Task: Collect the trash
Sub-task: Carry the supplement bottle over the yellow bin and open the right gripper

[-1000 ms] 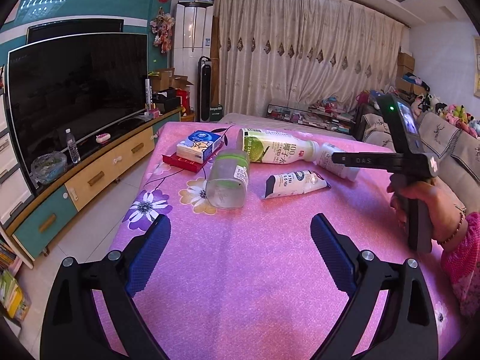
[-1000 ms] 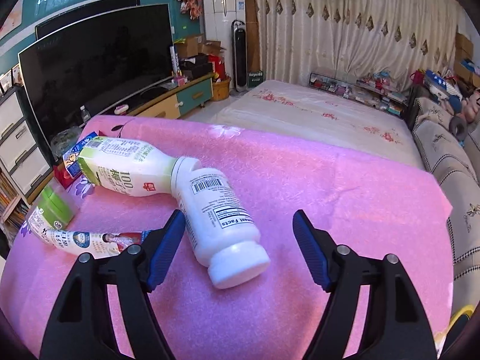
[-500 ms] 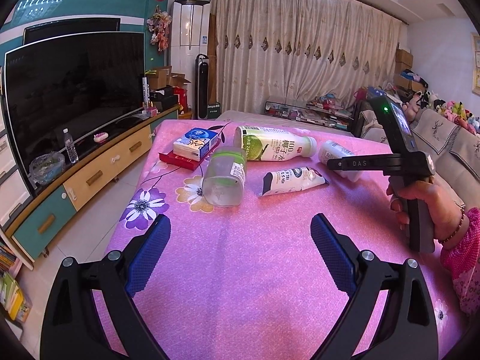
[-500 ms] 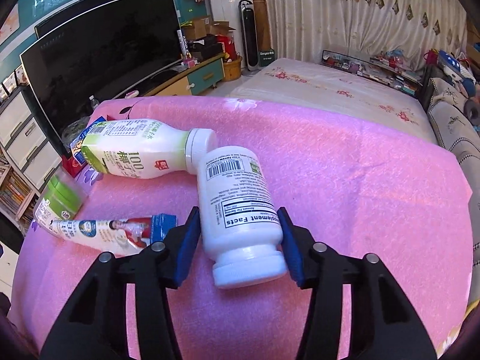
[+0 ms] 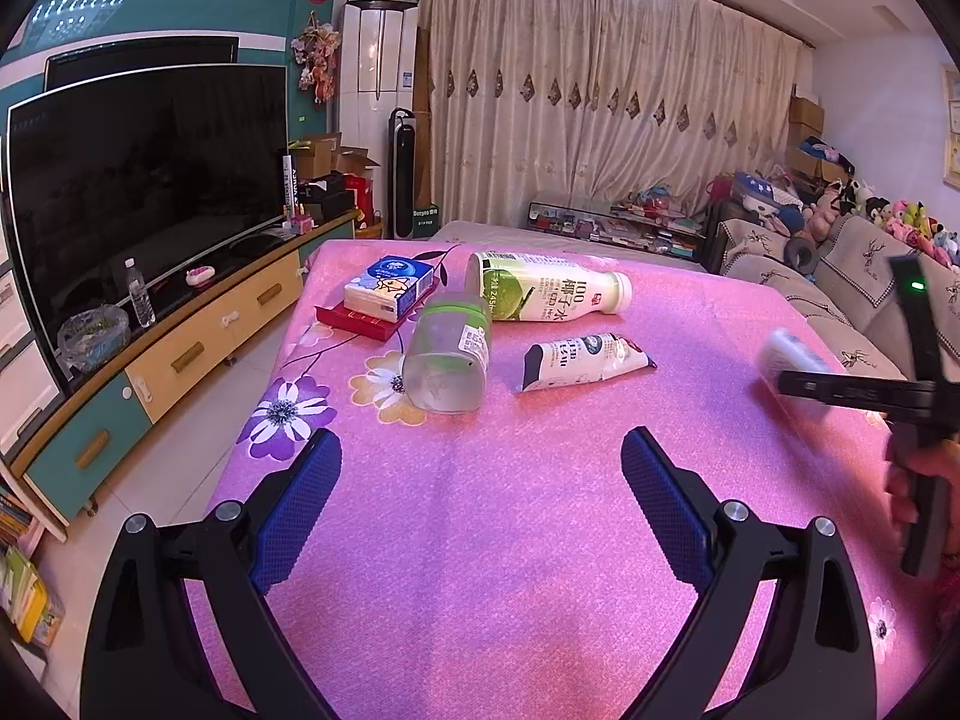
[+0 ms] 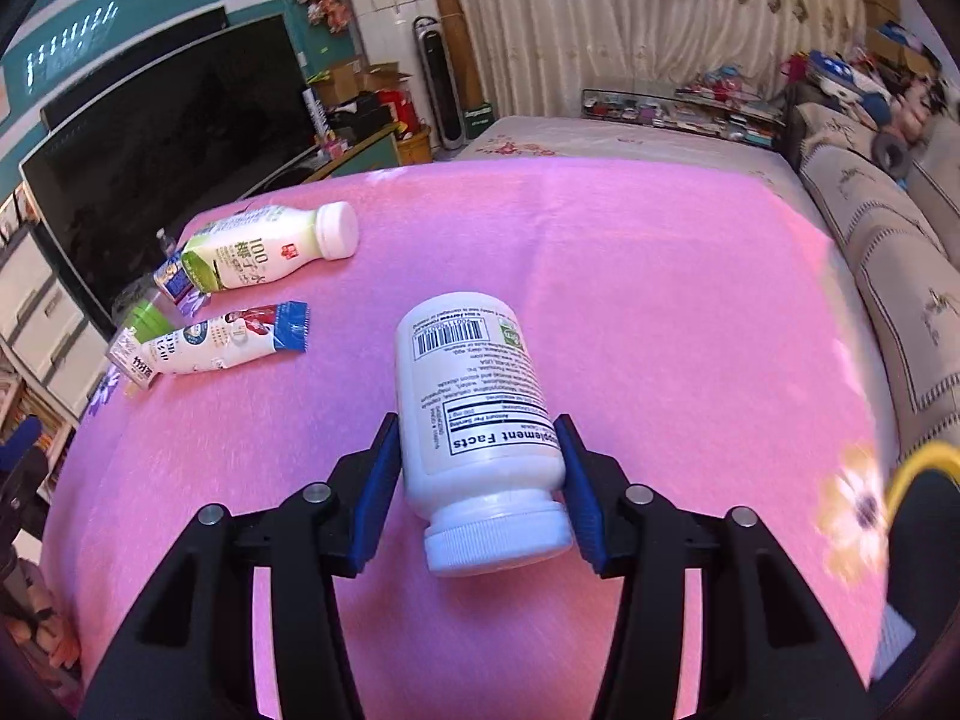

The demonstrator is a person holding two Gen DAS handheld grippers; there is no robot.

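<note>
Status: right tongs [image 6: 480, 480] are clamped on the white pill bottle [image 6: 477, 414], pads on opposite sides of the label, low on the body near the cap. Cap end points toward the camera, base away. The bottle appears lifted off the desk [image 6: 660, 300], though contact underneath can't be confirmed. Left tongs [image 5: 480, 504] are wide apart, holding nothing, hovering over bare pink cloth at the near edge.

Remaining trash on desk: juice bottle [image 5: 549, 294] lying on its side, clear jar w/ green lid [image 5: 450, 360] on its side, flat pouch [image 5: 585, 360]. Tissue pack [image 5: 390, 288] on a red box [image 5: 360, 318] sits at the far-left corner; unclear whether these count as trash.

Risks:
1. Slip. Bottle wall is smooth and round, and the grip sits toward the cap end, so most of the body overhangs fwd. A fast swing could pivot the bottle between the pads or drop it.
2. Roll-off. If dropped, a cylinder on this cloth likely rolls to the desk edge and onto the floor.
3. Bin location. A yellow rim [image 6: 918, 468] shows at lower right; can't tell if it is the bin. Releasing w/o alignment misses.
4. Collision. Both tongs work over the same desk; the left one reaching for the jar could nudge it, as it lies free to roll.
</note>
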